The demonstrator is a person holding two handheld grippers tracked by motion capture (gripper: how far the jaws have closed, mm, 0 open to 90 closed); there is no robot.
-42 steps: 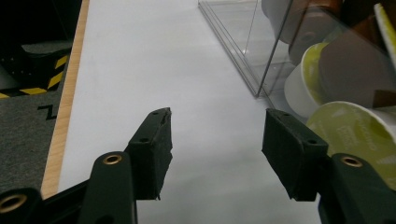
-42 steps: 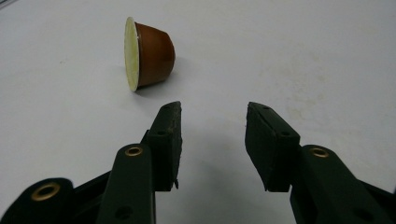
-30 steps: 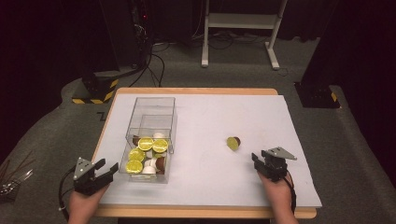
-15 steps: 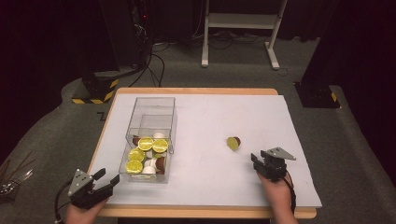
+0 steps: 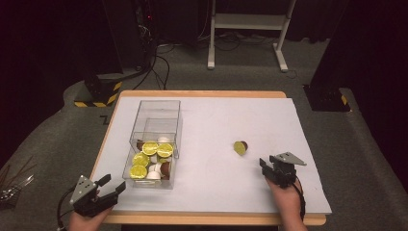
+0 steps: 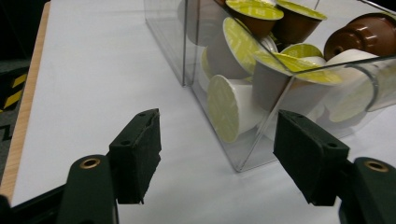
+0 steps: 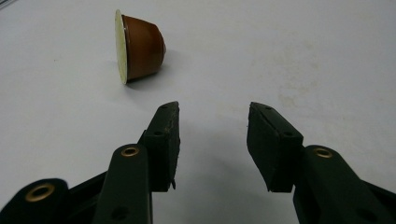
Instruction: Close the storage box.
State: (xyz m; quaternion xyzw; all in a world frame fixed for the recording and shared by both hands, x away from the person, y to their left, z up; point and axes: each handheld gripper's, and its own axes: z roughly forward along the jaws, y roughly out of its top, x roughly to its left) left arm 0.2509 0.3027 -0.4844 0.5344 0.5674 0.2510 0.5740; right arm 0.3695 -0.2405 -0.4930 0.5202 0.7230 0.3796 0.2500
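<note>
The left gripper sits at the near left corner of the table, just short of the clear box; its jaws have just been opening and stand wide with nothing between them. In the left gripper view the box's near corner rises straight ahead between the two pads, apart from both, with the box's green-lidded capsules stacked behind the wall. To that gripper's outer side a strip of white sheet runs free to the table's wooden edge.

The right gripper rests near the front right, jaws partly apart and empty. The lone brown capsule lies on its side ahead of it and off toward its left jaw, near but untouched. Bare sheet lies open all round it, and between the two grippers
</note>
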